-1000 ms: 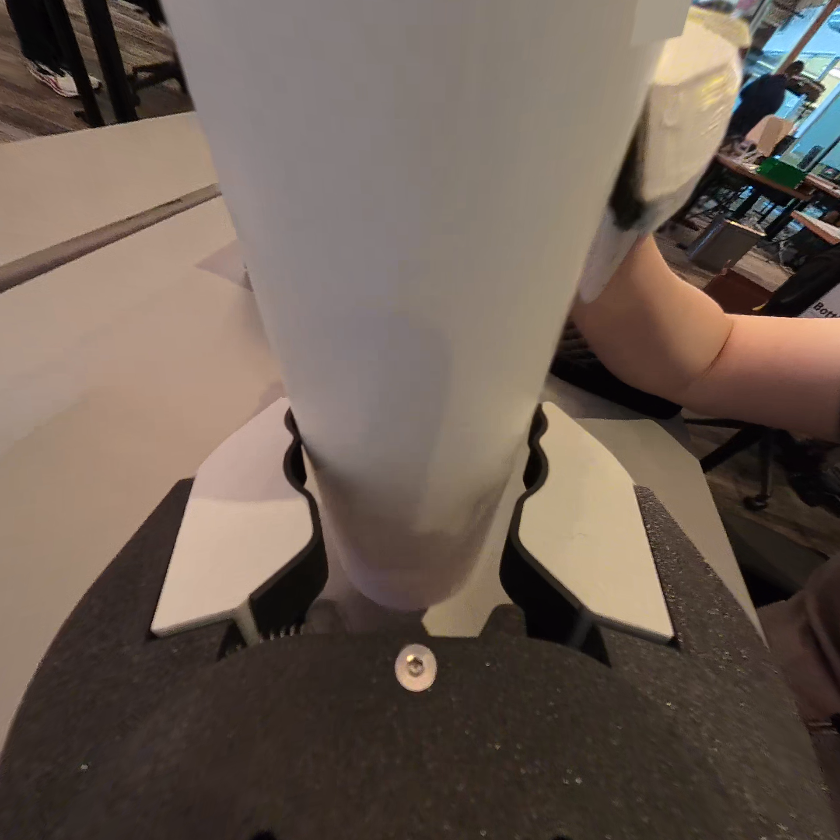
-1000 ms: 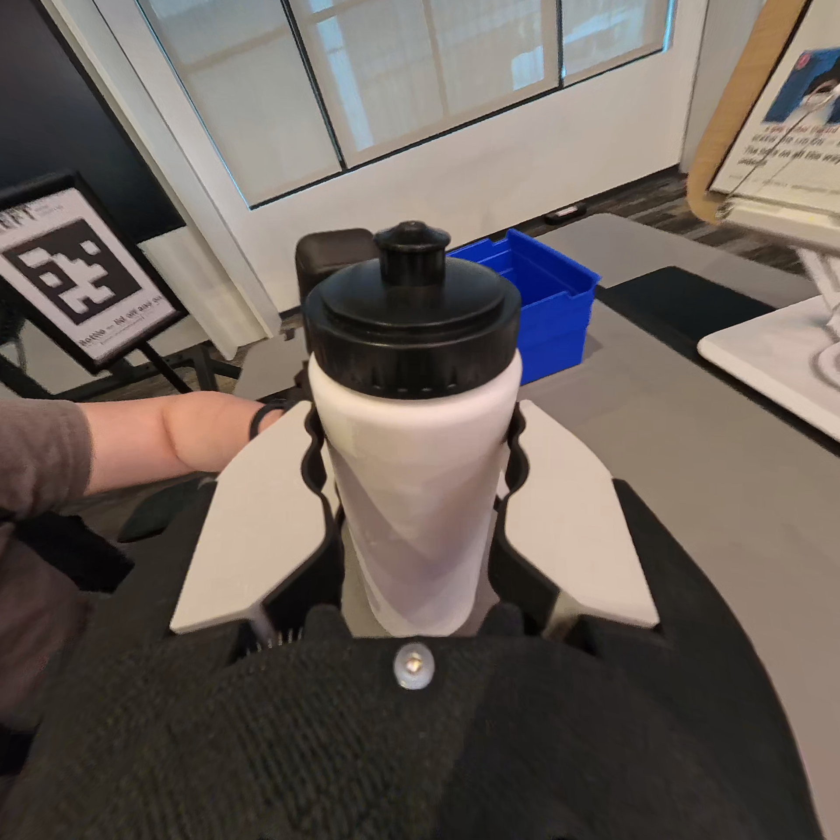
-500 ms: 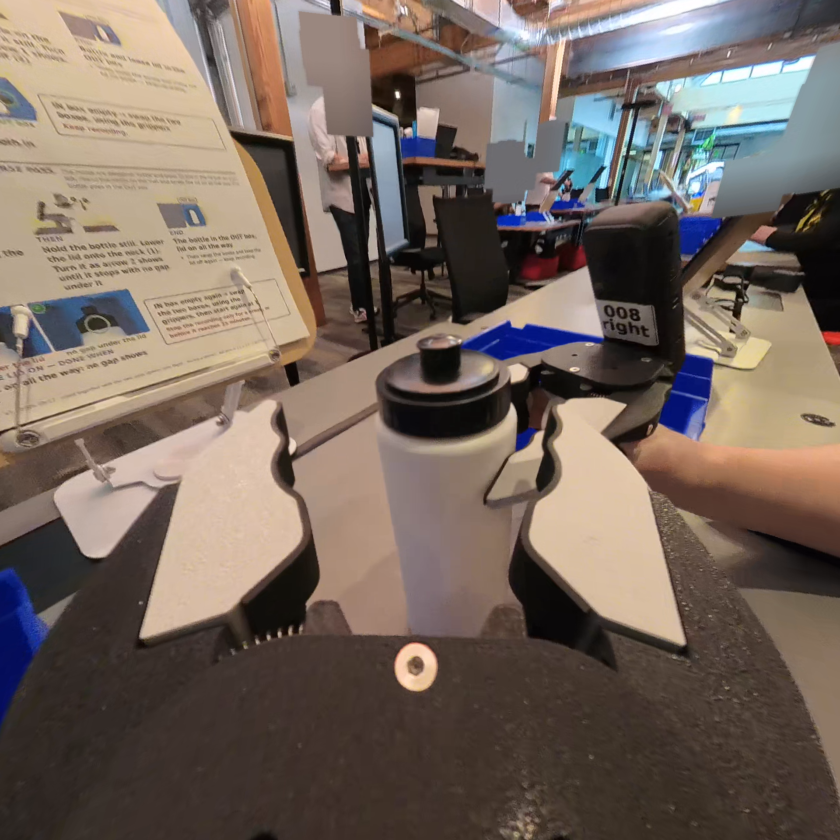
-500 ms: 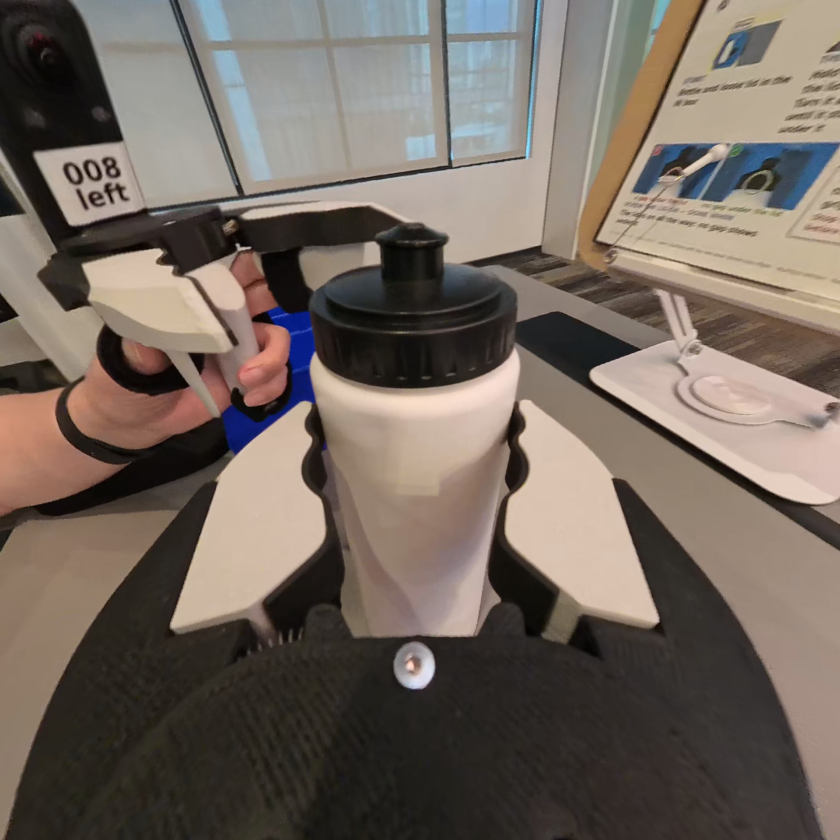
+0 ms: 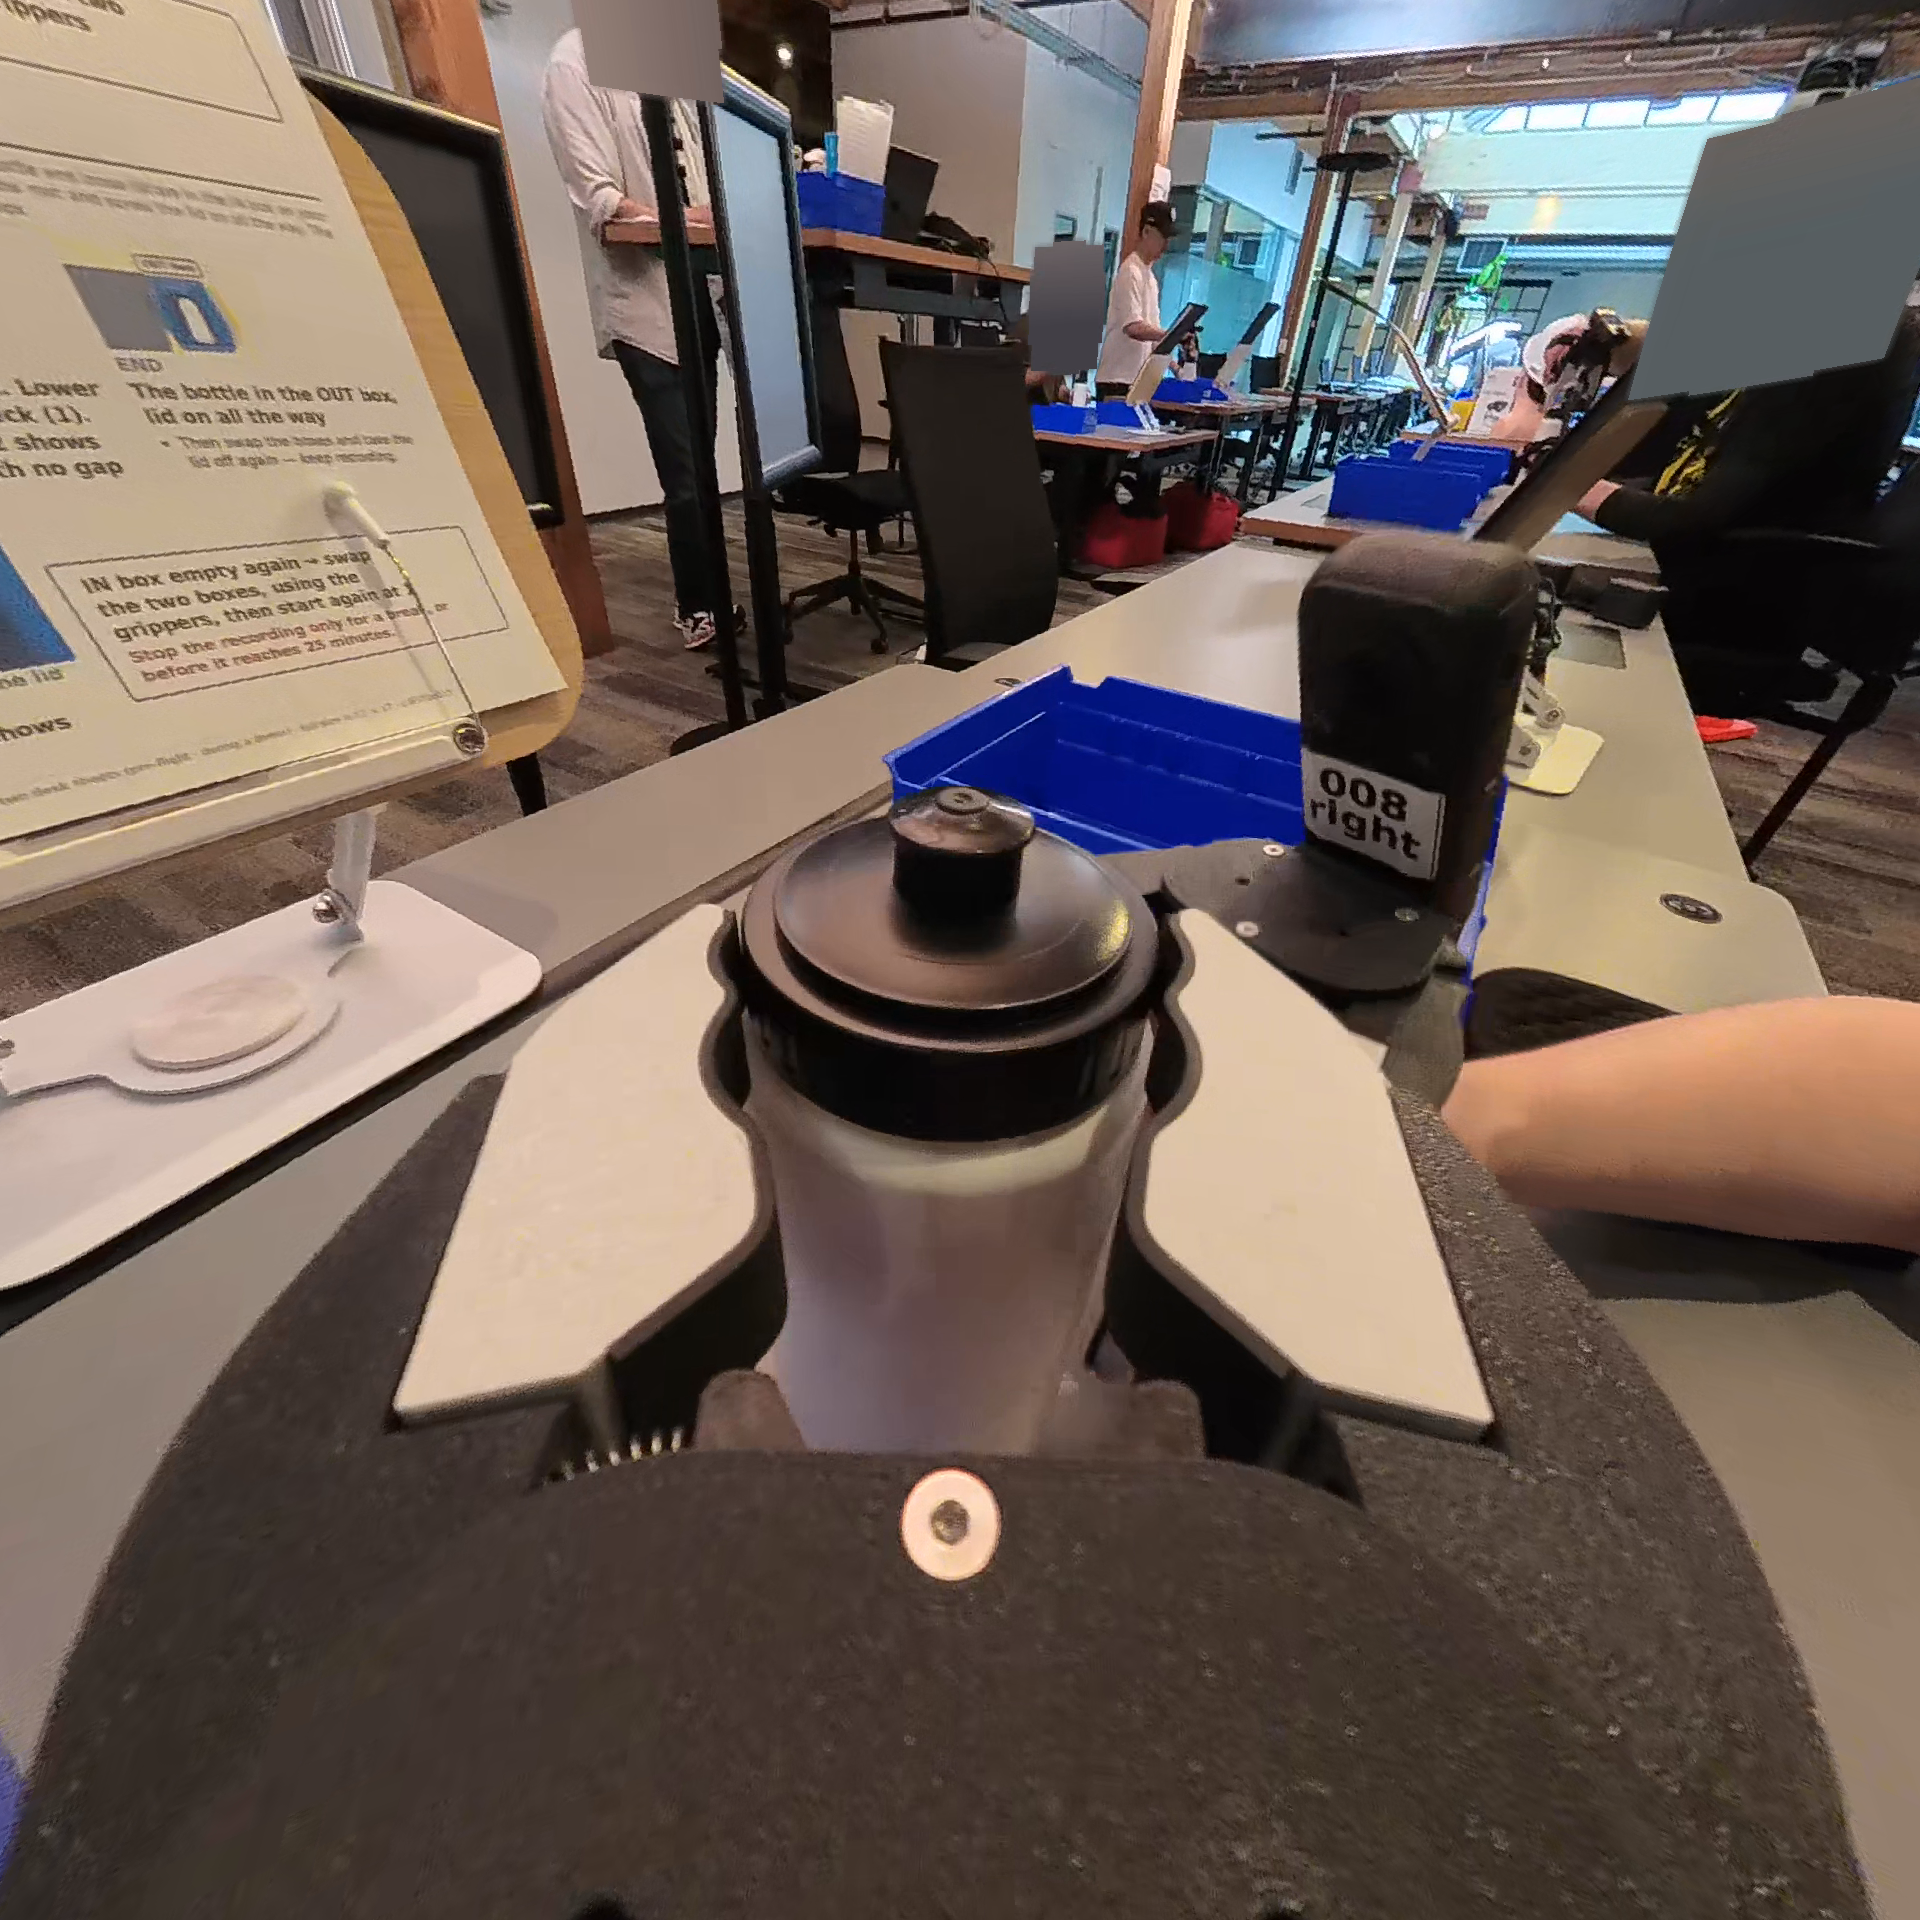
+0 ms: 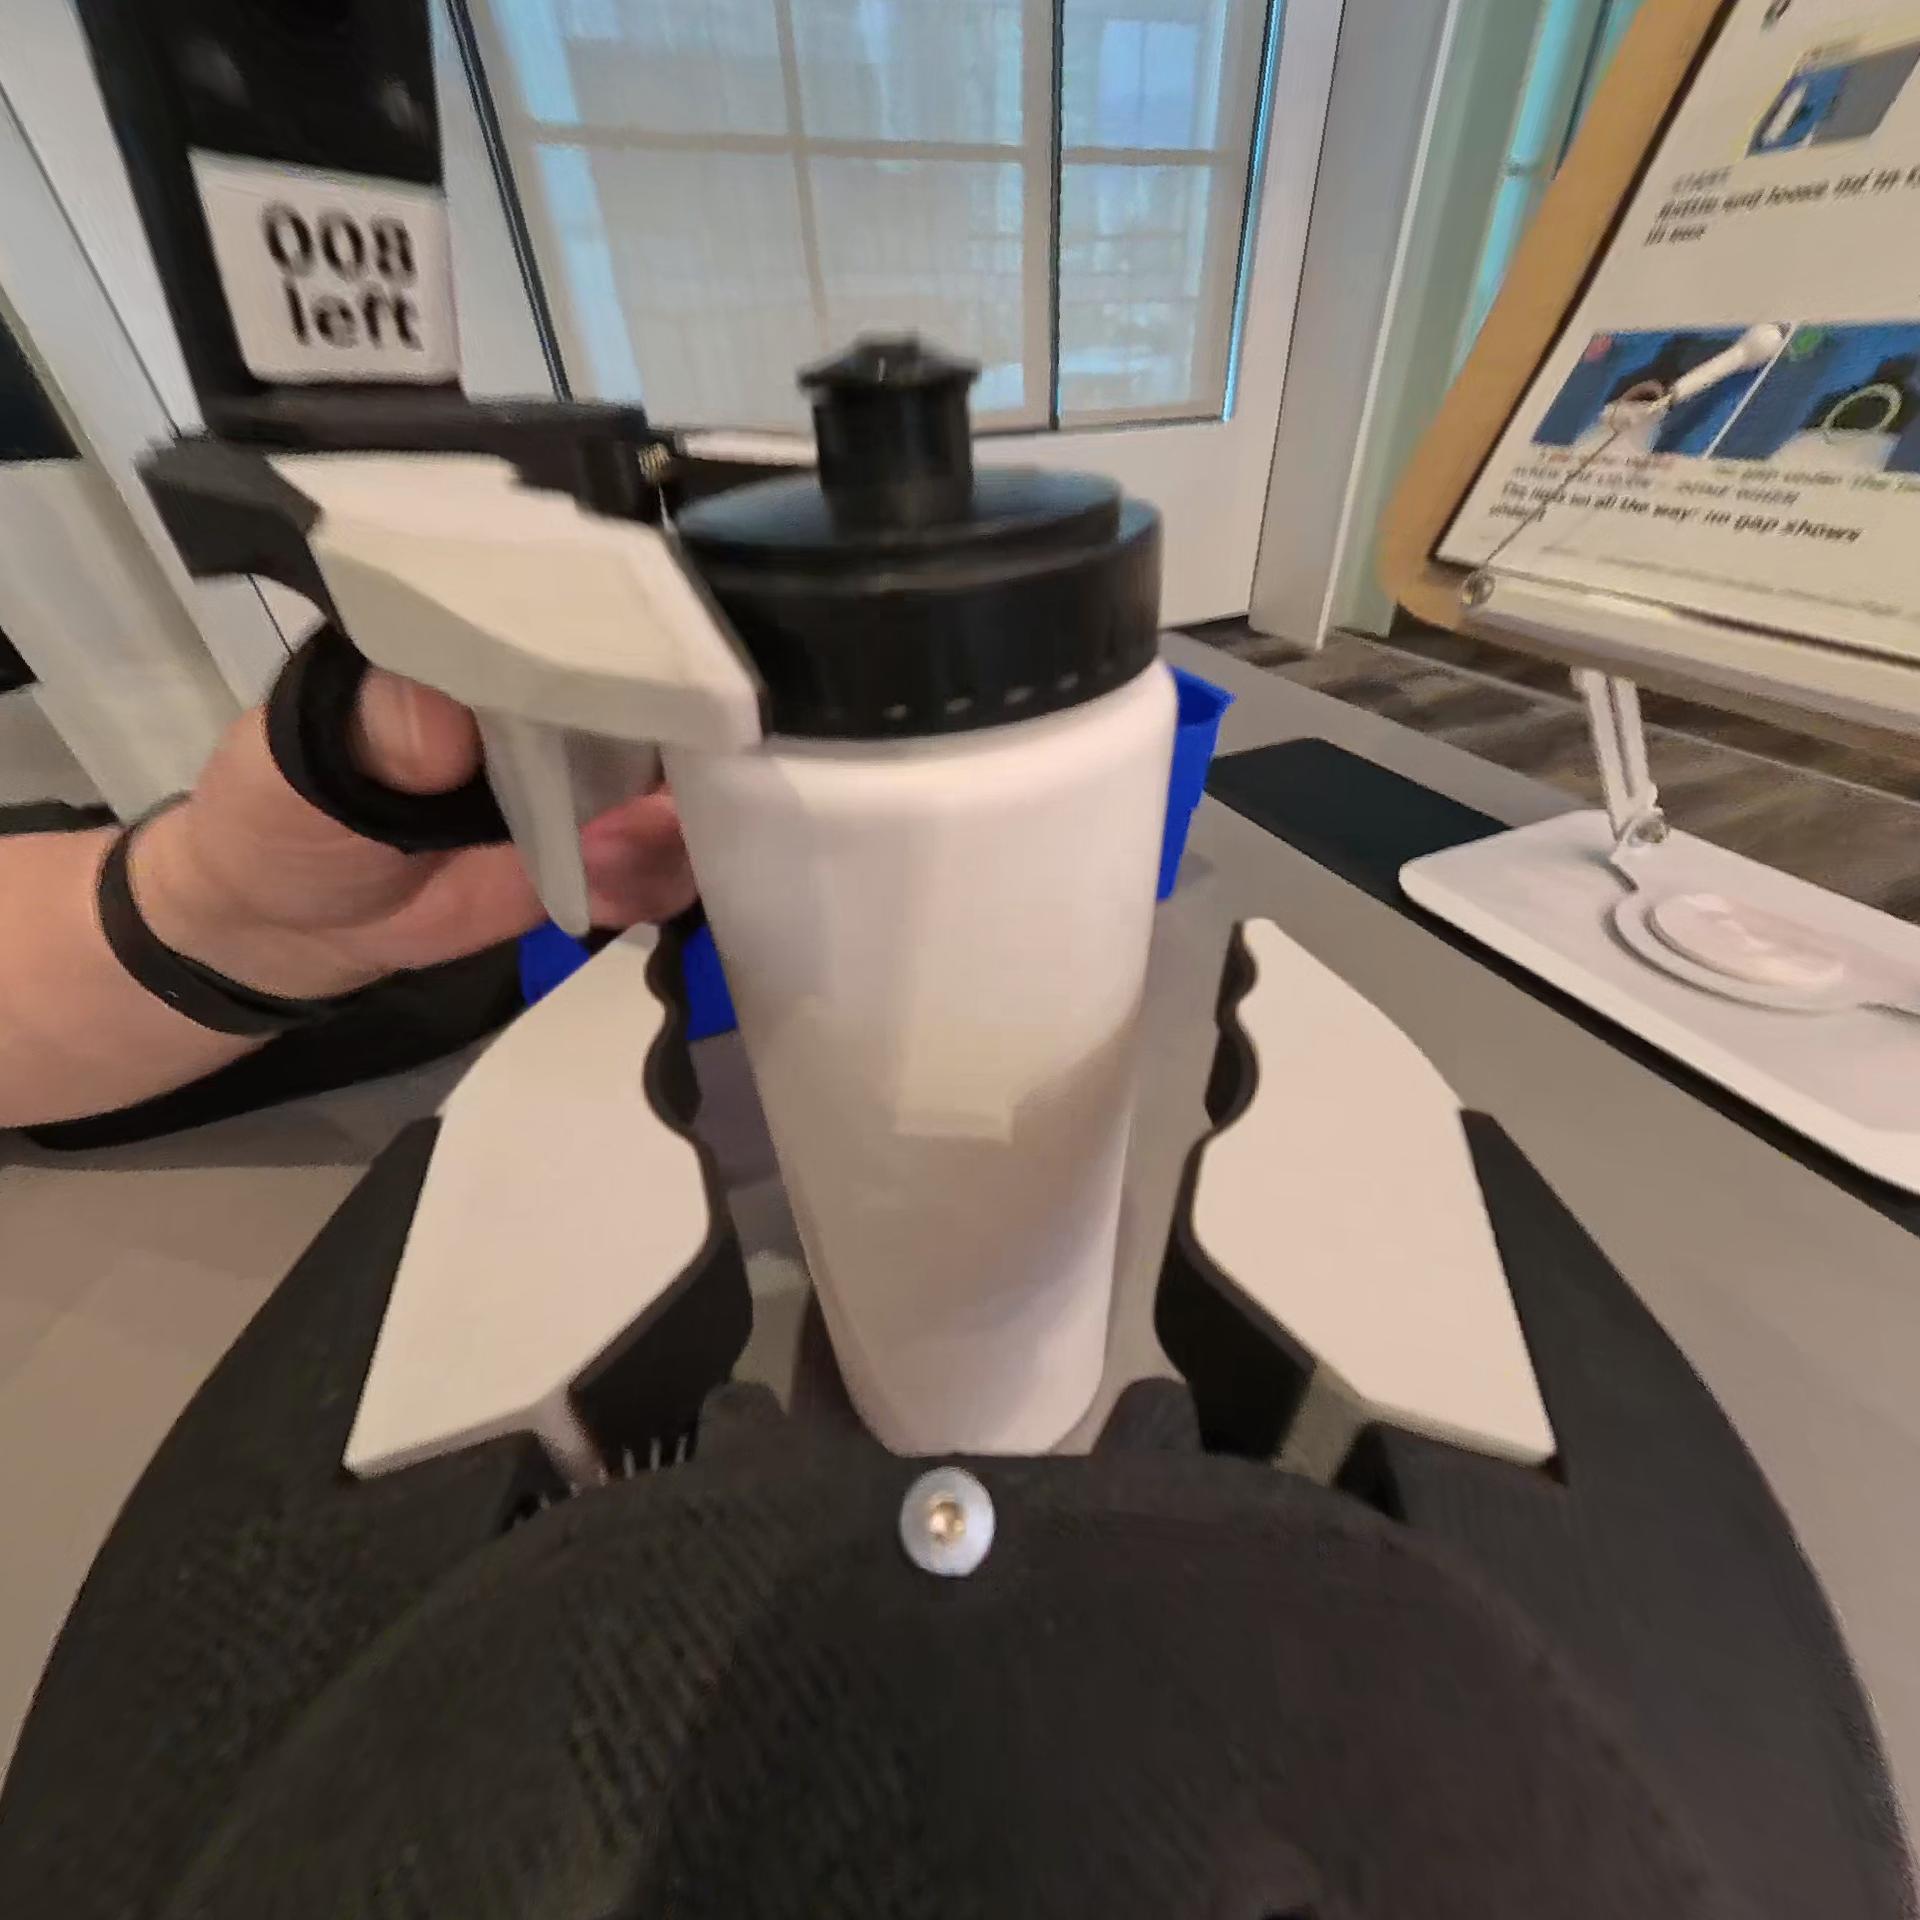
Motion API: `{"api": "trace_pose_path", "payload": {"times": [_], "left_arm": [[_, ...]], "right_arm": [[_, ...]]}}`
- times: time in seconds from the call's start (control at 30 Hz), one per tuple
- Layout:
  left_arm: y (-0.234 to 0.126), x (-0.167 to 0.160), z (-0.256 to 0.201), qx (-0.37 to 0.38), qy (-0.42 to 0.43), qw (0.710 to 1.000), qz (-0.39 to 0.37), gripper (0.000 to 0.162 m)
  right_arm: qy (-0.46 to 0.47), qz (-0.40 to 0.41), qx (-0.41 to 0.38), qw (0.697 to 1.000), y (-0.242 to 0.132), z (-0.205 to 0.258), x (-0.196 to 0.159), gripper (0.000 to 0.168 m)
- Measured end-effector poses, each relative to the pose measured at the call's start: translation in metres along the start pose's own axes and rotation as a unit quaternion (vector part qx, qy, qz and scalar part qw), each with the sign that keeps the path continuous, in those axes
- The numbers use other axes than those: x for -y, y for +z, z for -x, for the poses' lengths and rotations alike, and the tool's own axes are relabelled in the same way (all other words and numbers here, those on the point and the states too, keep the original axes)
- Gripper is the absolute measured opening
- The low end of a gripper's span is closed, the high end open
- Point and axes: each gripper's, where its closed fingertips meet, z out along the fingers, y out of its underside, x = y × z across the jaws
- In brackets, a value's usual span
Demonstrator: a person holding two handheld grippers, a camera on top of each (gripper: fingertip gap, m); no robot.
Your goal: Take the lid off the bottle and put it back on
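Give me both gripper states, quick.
Left gripper: shut on the black lid.
Right gripper: open, fingers flanking the white bottle, gaps both sides.

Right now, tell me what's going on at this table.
A person is working a white bottle with two handheld grippers. The left gripper is closed around the black lid, which sits on the bottle. The right gripper flanks the bottle's lower body, its jaws apart with gaps at both sides. The bottle is upright over the grey table. A blue bin and an instruction board on a stand sit nearby.
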Motion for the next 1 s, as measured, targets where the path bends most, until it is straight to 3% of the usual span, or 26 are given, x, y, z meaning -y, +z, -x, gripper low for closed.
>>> {"api": "trace_pose_path", "payload": {"times": [0.03,0.1,0.6,0.9,0.93,1.0], "left_arm": [[0.000,0.000,0.000,0.000,-0.001,1.000,0.000,0.075],[0.000,0.000,0.000,0.004,0.003,1.000,0.002,0.076],[-0.008,0.002,-0.004,-0.055,0.025,0.998,0.022,0.077],[-0.013,0.003,0.002,-0.079,0.002,0.997,0.023,0.076],[-0.013,0.003,0.007,-0.063,-0.007,0.998,0.016,0.076],[-0.012,0.004,0.010,-0.050,-0.024,0.998,0.006,0.076]], "right_arm": [[-0.006,0.011,-0.001,1.000,0.002,0.002,-0.005,0.099],[-0.013,0.024,-0.005,1.000,0.004,0.004,-0.010,0.081],[-0.041,0.048,0.028,0.998,0.004,0.011,-0.013,0.076],[-0.009,0.041,0.043,0.998,0.007,0.014,-0.012,0.073],[-0.003,0.039,0.019,0.999,0.010,0.010,-0.013,0.075],[-0.008,0.061,-0.037,0.997,0.015,0.000,-0.022,0.106]]}}
